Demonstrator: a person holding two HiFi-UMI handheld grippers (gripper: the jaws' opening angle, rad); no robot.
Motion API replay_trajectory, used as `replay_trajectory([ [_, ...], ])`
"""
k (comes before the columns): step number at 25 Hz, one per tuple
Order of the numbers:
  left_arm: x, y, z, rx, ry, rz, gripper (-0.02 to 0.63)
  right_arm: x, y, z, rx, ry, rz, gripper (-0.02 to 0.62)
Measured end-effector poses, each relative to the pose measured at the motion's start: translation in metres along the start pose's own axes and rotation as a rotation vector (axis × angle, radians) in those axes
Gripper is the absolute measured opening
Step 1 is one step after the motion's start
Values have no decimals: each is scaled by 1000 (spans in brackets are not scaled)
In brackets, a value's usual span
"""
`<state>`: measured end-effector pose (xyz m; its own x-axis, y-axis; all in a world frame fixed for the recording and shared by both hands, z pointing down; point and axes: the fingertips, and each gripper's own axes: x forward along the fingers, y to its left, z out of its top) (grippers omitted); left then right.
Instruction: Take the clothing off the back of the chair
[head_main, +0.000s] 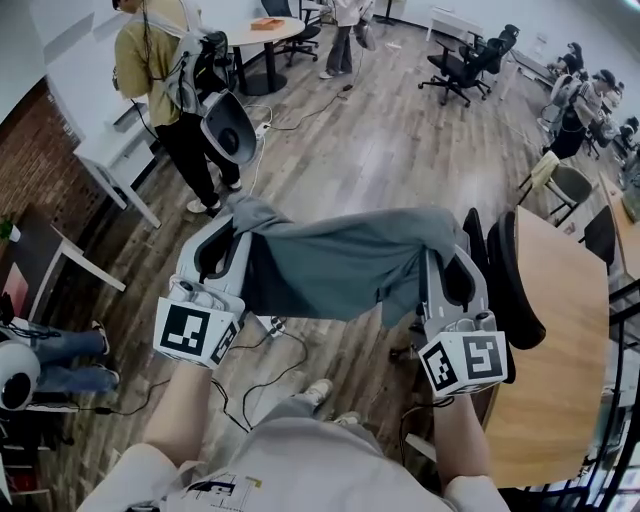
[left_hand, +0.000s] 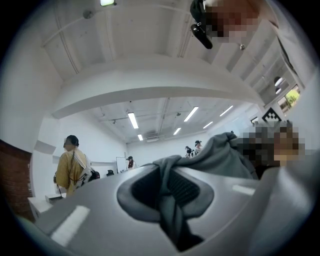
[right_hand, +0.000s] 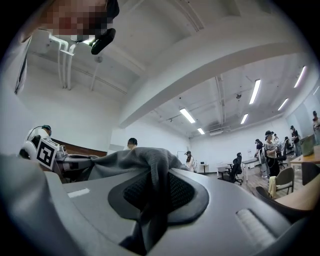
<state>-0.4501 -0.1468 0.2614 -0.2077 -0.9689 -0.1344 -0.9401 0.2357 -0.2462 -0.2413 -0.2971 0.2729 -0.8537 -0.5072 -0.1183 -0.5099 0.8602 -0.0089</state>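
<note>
Grey clothing (head_main: 340, 265): stretched just left of the chair (head_main: 518, 280), apparently clear of its back (removal looks done).
Left gripper (head_main: 232, 240): clamped on the edge farther from the chair.
Right gripper (head_main: 440, 262): clamped on the edge beside the chair.

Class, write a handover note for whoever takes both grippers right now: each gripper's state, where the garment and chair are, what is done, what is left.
Left gripper: shut on one bunched end of the grey garment.
Right gripper: shut on the other end.
Garment: stretched between the two grippers, hanging in the air over the floor.
Chair: black, just right of the right gripper, beside the wooden table.
Done: the garment looks lifted off the chair back, though its right end hangs close to it.
Left: probably draw it clear of the chair, keeping both grips shut.
</note>
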Motion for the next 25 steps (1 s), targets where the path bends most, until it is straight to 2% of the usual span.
replay_trajectory([
  [9, 4, -52, -54, -13, 82, -52, 40, -35, -35, -51, 39, 76, -56, 67],
  [14, -1, -59, -67, -34, 96, -74, 40, -44, -34, -66, 38, 100, -65, 67],
  [25, 3, -76, -57, -41, 92, -75, 40, -57, -48, -63, 38, 112, -53, 69],
])
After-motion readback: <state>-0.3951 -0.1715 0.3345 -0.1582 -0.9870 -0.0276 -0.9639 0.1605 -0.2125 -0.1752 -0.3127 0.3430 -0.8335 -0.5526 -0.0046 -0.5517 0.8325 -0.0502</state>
